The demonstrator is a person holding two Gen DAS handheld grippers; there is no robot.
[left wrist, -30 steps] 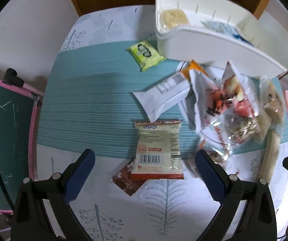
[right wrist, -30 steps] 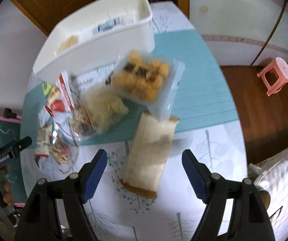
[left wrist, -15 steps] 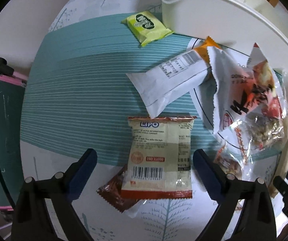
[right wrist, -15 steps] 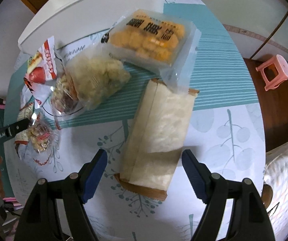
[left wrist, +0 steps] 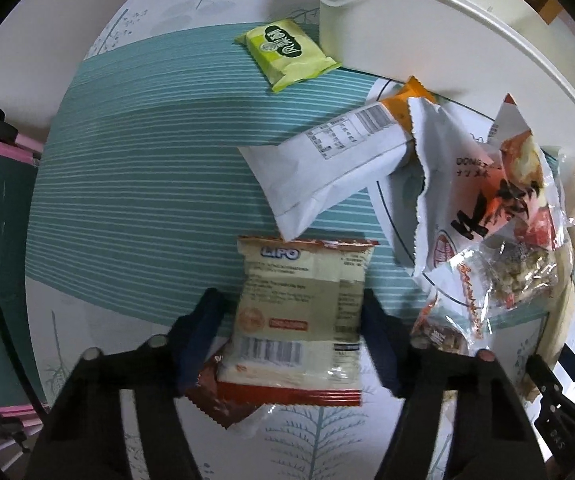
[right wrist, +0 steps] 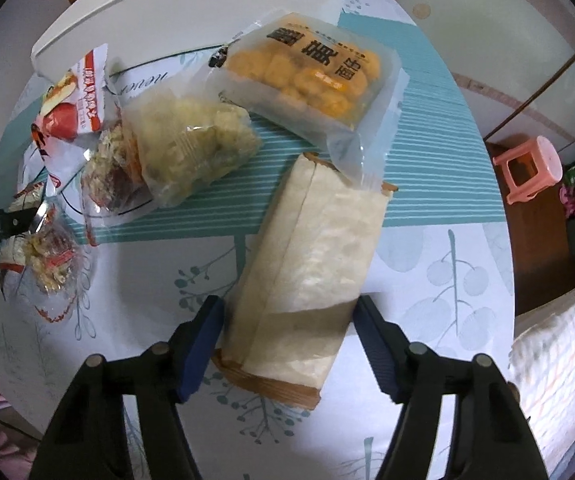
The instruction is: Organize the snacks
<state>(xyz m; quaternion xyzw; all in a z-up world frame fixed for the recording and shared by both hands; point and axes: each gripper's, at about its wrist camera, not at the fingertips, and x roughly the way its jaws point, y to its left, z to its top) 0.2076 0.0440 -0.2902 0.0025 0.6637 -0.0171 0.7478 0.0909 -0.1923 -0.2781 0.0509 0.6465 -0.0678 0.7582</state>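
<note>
Straddling two packets at once: the white bin (left wrist: 427, 36) sits at twelve o'clock on the bench (right wrist: 439, 280). The right gripper (right wrist: 287, 336) has its jaws spread either side of the long beige packet (right wrist: 311, 276), not yet pinching. The left gripper (left wrist: 287, 336) has its jaws close against the edges of the LIPO packet (left wrist: 299, 312); grip unconfirmed. Best squeeze gently and lift level, since the brown sachet (left wrist: 223, 396) at seven o'clock underneath could tag along.
</note>
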